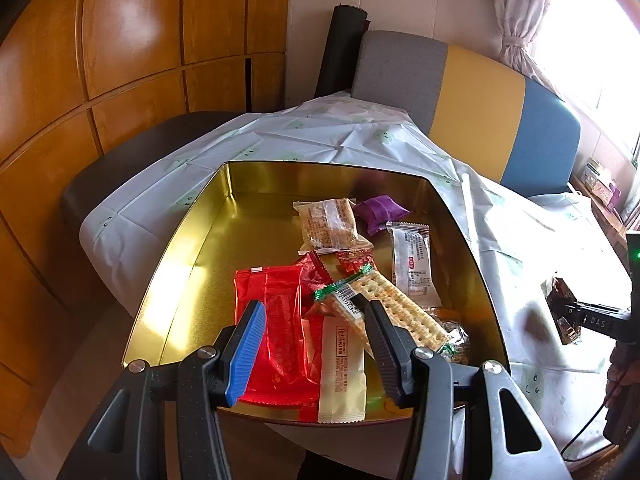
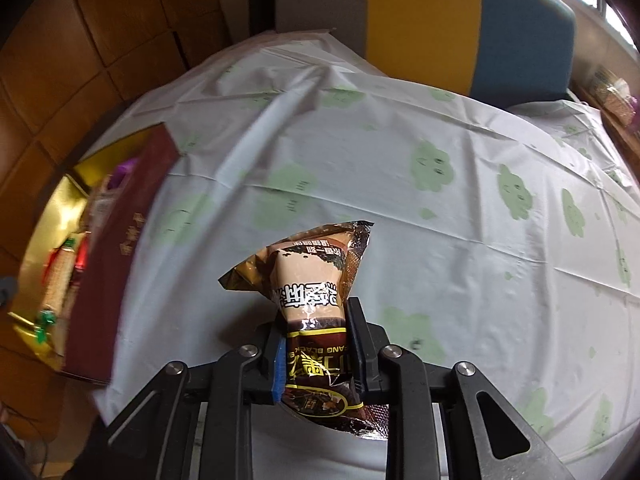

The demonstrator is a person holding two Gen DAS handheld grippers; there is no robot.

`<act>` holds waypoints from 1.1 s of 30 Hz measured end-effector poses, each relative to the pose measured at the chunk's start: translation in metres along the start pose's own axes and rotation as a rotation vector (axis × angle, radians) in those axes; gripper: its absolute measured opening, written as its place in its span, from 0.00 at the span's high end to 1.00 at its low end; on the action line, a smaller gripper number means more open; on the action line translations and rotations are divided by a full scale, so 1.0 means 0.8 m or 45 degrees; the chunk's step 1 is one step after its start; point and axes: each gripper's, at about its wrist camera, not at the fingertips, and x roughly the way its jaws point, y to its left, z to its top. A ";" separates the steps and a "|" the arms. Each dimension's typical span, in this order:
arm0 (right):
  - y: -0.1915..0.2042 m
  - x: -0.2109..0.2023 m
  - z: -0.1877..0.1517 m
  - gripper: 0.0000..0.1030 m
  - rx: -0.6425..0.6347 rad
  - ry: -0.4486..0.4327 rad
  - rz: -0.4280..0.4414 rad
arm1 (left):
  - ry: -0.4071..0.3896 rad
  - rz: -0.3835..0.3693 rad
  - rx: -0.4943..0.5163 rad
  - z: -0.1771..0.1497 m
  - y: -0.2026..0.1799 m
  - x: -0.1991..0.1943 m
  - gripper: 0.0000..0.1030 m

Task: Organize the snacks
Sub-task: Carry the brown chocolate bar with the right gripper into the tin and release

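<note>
A table [image 2: 400, 168] draped in a white cloth [image 1: 320, 136] printed with pale green smiling clouds carries a gold-lined tin [image 1: 192, 240] with dark red outer walls, snack packets [image 1: 280, 320] heaped inside it.

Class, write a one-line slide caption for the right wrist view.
Right hand-held gripper clamps a brown snack packet above the cloud-print tablecloth, gold tin at left.

home dining room | wood cabinets [image 1: 132, 40] | curtain [image 1: 516, 12] | tablecloth [image 2: 360, 152]
</note>
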 end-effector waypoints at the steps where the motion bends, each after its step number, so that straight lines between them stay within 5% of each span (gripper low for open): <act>1: 0.008 -0.002 0.002 0.76 -0.005 -0.004 0.023 | -0.001 0.000 -0.001 0.000 0.001 -0.001 0.49; 18: 0.207 -0.029 0.035 0.75 -0.362 -0.012 0.377 | -0.017 0.026 -0.046 0.001 0.019 -0.007 0.49; 26: 0.282 0.042 0.046 0.76 -0.500 0.080 0.299 | -0.013 0.041 -0.080 0.003 0.032 -0.005 0.49; 33: 0.282 0.067 0.050 0.72 -0.457 0.112 0.286 | 0.000 0.050 -0.101 0.003 0.041 0.000 0.49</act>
